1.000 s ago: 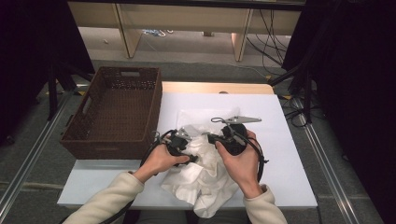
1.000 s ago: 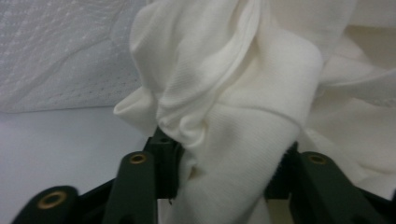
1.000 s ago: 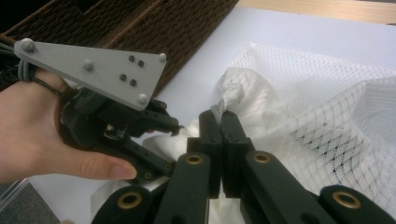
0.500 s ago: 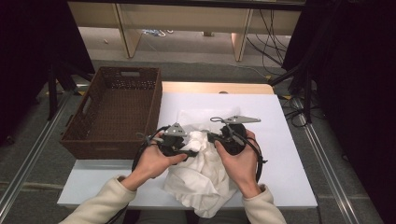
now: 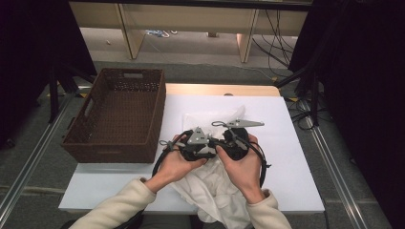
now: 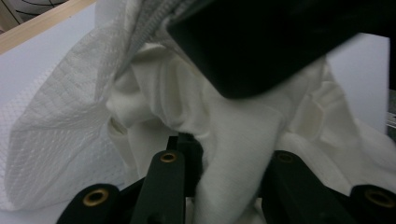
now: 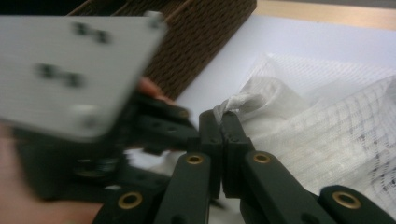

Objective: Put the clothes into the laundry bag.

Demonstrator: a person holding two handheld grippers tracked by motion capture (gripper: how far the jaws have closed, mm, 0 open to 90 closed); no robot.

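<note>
1. White cloth garment (image 5: 217, 183) lies bunched on the white surface (image 5: 296, 157), just right of the brown wicker basket (image 5: 119, 119), its near end spilling over the near edge toward the person.
2. Alongside it sits a white mesh bag (image 7: 327, 116), gauzy and crumpled, at the far side of the heap.
3. Left tongs (image 6: 224, 163) have just been closing; in the left gripper view a thick fold of garment sits gripped between the narrowed jaws.
4. Right tongs (image 7: 223, 135) are pinched tight on a twisted corner of the mesh bag, jaws meeting on the fabric.
5. Both hands are close together over the heap, grippers nearly touching.
6. Risk, I'd say: the thin mesh corner slips free if the hands pull apart sharply, or the left grip drags bag and garment together.
7. Long axis of the garment runs near-to-far across the surface; which end is collar or hem I cannot tell.
</note>
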